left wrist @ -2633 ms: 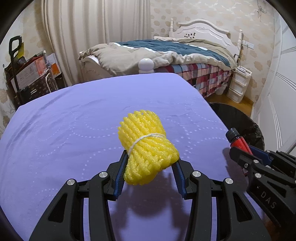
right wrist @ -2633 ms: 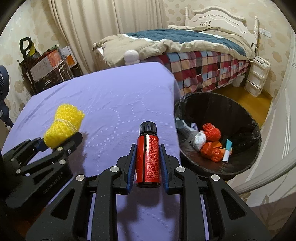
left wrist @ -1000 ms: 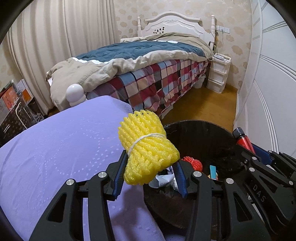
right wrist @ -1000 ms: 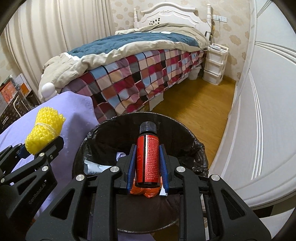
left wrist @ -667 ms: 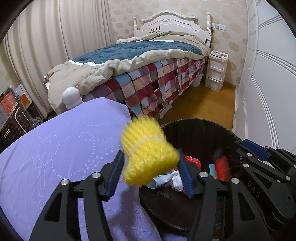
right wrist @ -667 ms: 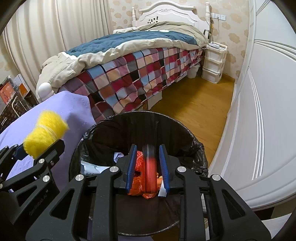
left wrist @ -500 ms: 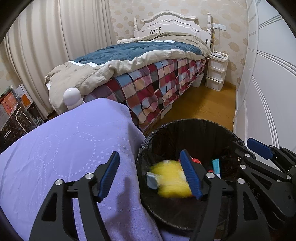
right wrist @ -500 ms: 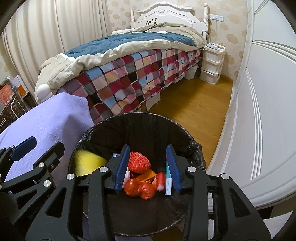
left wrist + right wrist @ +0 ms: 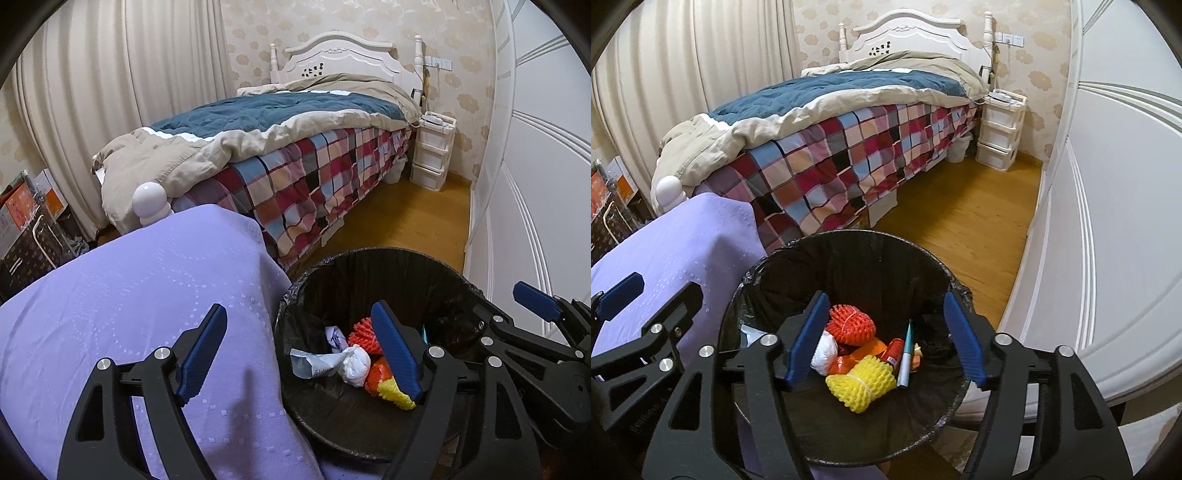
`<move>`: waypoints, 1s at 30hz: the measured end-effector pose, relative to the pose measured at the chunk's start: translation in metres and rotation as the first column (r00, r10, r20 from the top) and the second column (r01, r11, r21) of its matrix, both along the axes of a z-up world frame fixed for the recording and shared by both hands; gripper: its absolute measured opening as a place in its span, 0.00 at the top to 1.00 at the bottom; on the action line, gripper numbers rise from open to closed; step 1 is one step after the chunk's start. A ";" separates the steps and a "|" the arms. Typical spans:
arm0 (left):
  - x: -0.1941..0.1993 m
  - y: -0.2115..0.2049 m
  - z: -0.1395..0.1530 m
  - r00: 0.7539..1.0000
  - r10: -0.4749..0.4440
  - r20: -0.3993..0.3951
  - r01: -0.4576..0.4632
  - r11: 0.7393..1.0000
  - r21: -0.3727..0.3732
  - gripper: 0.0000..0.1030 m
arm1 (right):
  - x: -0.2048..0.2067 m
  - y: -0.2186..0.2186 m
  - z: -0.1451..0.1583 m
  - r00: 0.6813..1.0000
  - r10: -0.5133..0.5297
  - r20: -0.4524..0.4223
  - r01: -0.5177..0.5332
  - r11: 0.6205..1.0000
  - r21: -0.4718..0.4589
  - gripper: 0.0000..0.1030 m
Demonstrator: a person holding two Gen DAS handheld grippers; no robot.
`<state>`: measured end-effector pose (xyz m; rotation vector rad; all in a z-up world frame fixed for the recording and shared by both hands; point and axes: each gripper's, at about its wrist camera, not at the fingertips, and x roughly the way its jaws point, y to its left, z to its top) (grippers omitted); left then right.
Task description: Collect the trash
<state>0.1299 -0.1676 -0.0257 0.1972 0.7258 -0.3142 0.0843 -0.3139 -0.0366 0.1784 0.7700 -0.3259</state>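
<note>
A round bin with a black liner (image 9: 849, 240) stands beside the purple-covered table (image 9: 129, 288). Inside lie the yellow foam net (image 9: 862, 382), the small red bottle (image 9: 894, 349), an orange foam net (image 9: 851, 325), crumpled white paper (image 9: 823, 350) and a teal pen (image 9: 907, 354). My right gripper (image 9: 886, 341) is open and empty above the bin. My left gripper (image 9: 301, 354) is open and empty over the bin's left rim (image 9: 284, 295) and the table edge. In the left wrist view the yellow net (image 9: 395, 393) is partly hidden behind a finger.
A bed with a plaid cover (image 9: 314, 162) stands beyond the table. A white wardrobe door (image 9: 1108, 221) runs along the right. A white drawer unit (image 9: 999, 136) stands by the bed's head. Wooden floor (image 9: 953, 214) lies between bed and wardrobe. Boxes (image 9: 22, 214) stand at far left.
Both grippers carried their loads from the table to above the bin and opened. The yellow foam net and the red bottle dropped into the bin and now lie among the trash.
</note>
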 end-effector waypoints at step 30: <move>-0.067 0.072 0.039 0.996 0.050 0.079 -0.044 0.996 -0.074 0.19 | -0.069 0.055 0.041 0.997 0.024 0.070 -0.019 0.997 -0.078 0.12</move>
